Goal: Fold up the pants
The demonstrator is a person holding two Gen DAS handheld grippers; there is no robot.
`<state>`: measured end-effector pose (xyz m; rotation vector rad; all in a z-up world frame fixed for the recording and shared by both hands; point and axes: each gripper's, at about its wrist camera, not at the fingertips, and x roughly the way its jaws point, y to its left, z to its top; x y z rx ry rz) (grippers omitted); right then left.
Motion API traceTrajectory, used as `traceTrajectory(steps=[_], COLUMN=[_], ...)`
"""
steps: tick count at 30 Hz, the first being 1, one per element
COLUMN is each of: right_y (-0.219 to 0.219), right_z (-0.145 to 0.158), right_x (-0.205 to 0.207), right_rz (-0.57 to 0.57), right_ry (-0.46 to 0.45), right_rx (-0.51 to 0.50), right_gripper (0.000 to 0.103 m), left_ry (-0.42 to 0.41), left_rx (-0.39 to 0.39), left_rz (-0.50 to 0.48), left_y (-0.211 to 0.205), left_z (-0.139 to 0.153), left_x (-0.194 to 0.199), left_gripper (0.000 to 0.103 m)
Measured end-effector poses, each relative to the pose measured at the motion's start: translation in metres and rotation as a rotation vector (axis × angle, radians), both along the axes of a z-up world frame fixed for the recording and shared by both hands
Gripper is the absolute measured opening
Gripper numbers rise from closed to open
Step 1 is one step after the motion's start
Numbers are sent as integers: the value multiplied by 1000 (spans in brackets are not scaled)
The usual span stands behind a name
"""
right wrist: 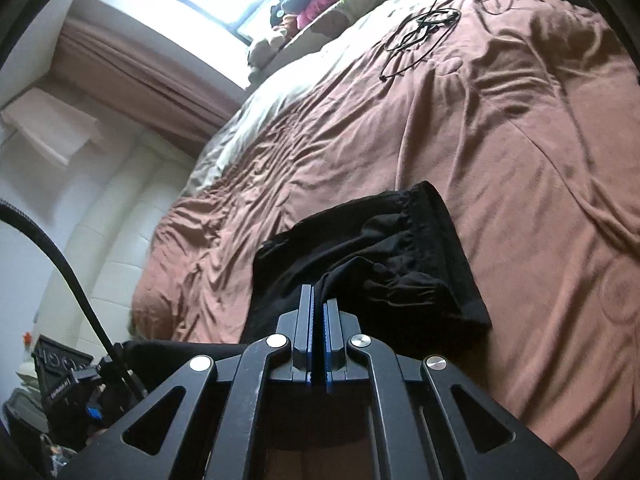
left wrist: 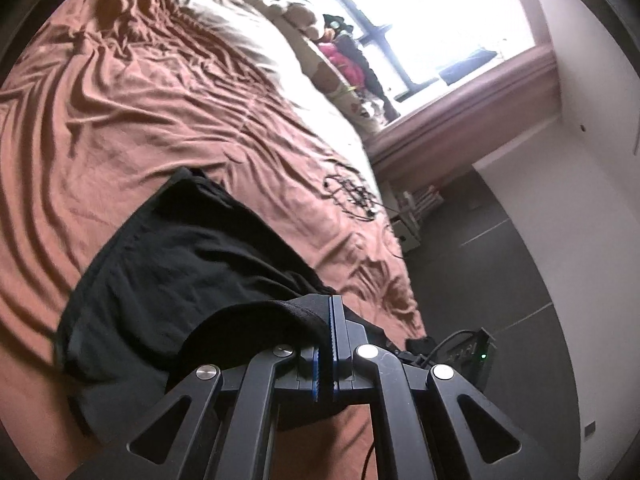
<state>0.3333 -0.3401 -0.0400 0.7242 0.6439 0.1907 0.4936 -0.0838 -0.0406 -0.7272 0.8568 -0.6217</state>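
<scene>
Black pants (left wrist: 176,264) lie on a rust-brown bedspread (left wrist: 140,120), partly lifted at the near end. My left gripper (left wrist: 331,304) is shut on a fold of the black cloth, which drapes over its left finger. In the right wrist view the pants (right wrist: 384,256) show their gathered elastic waistband (right wrist: 436,220) at the far end. My right gripper (right wrist: 318,296) is shut on a pinch of the black cloth near the pants' near edge. The cloth beneath both grippers is hidden by the linkages.
A tangle of black cable (left wrist: 354,196) lies on the bedspread near its far side, also in the right wrist view (right wrist: 420,32). Stuffed toys and clothes (left wrist: 340,52) sit on the window ledge. A device with a green light (left wrist: 476,354) sits on the dark floor beside the bed.
</scene>
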Motion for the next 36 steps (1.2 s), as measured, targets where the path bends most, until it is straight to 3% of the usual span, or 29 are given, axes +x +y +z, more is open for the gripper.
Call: traceTrajectory(steps=[10, 13, 16, 17, 18, 20, 24, 28, 36], right_y=[-1, -1, -2, -5, -8, -13, -17, -12, 6], right_z=[-21, -23, -26, -23, -19, -11, 3, 3, 6], right_x=[69, 81, 89, 88, 86, 80, 71, 66, 68], right_rz=[13, 14, 41, 35, 34, 33, 13, 14, 71], right_ry=[83, 87, 94, 92, 76, 34, -1, 28, 76], right_rx=[-19, -26, -36, -46, -40, -32, -123, -251, -479], right_gripper=[1, 2, 17, 30, 51, 69, 69, 69, 69], left_ry=[107, 141, 165, 161, 150, 117, 82, 52, 14], left_rx=[47, 98, 161, 173, 190, 228, 328, 477, 698], left_rz=[-1, 10, 19, 21, 28, 35, 2, -72, -264], left_y=[-5, -6, -3, -2, -1, 1, -5, -19, -41], left_z=[-61, -73, -83, -83, -81, -76, -71, -75, -98], left_x=[81, 100, 115, 117, 117, 118, 130, 145, 165], left_gripper=[4, 5, 19, 37, 55, 63, 63, 63, 63])
